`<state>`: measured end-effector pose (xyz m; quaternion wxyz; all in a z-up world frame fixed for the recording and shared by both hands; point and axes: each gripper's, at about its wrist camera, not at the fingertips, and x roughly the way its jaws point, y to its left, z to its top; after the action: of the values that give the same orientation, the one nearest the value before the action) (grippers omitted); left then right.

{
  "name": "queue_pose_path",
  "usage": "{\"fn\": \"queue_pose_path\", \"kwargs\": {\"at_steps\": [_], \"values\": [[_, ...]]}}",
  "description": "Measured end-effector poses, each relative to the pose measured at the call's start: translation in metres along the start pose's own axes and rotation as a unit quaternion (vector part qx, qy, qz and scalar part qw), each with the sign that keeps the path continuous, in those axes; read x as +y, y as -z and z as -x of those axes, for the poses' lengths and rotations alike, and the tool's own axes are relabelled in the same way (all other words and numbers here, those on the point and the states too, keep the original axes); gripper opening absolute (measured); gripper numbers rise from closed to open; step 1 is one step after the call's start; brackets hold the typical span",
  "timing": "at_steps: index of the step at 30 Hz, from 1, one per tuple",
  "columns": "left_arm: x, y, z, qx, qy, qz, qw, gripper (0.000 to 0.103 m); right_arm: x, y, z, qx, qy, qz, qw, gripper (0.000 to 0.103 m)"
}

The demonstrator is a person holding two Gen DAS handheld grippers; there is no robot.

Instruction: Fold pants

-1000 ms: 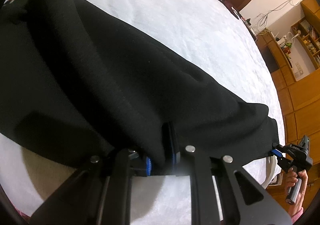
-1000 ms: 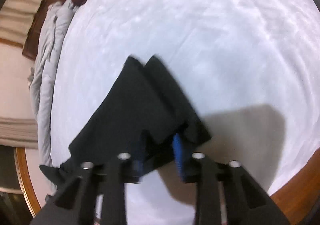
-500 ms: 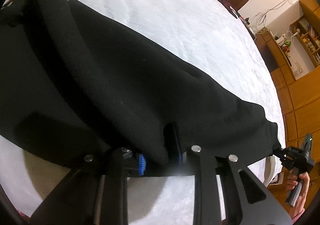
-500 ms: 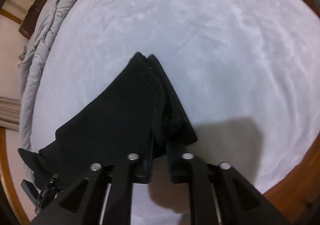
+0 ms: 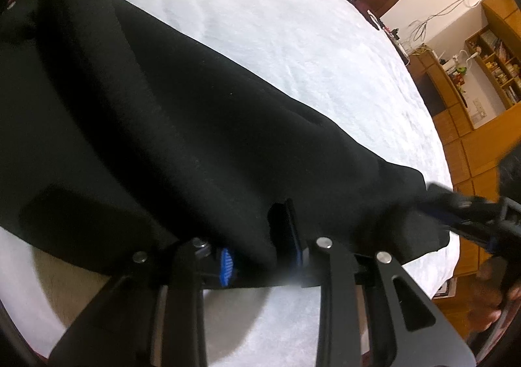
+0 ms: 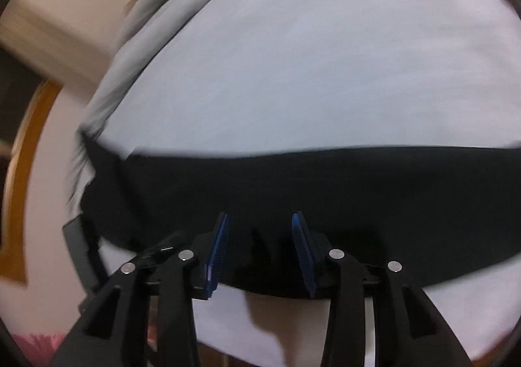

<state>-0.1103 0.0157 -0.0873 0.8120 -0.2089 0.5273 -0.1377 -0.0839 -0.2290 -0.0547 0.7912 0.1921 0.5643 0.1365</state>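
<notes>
1. Black soft-fabric pants [image 5: 182,125]: lie lengthwise on the white quilted bed [image 5: 293,41], laid flat for folding.
2. Left gripper [image 5: 260,256]: jaws have just been opening; a fold of cloth bulges between its blue pads, pinned or loose I cannot tell.
3. Right gripper [image 6: 260,253]: jaws have just been opening, now spread and empty over the pants' near edge, probably seeking a fresh hold.

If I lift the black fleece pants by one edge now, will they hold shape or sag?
Likely sag: the black fleece pants drape in soft rolls over the white bed sheet. Probably grippy, not slippery, given the matte nap. The folded layers look thick, so a fairly bulky pinch.
</notes>
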Motion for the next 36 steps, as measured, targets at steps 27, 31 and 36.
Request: {"fn": "queue_pose_path", "kwargs": {"at_steps": [27, 31, 36], "values": [[0.073, -0.166, 0.029, 0.06, -0.2, 0.066, 0.9757, 0.078, 0.021, 0.001, -0.074, 0.032, 0.111, 0.05, 0.992, 0.068], [0.102, -0.159, 0.031, 0.069, -0.135, 0.12, 0.9811, 0.028, 0.011, 0.016, -0.062, 0.033, 0.097, 0.045, 0.994, 0.068], [0.102, -0.13, 0.063, 0.007, -0.117, 0.111, 0.9869, 0.007, 0.002, 0.018, -0.053, 0.042, 0.08, 0.029, 0.995, 0.064]]}}
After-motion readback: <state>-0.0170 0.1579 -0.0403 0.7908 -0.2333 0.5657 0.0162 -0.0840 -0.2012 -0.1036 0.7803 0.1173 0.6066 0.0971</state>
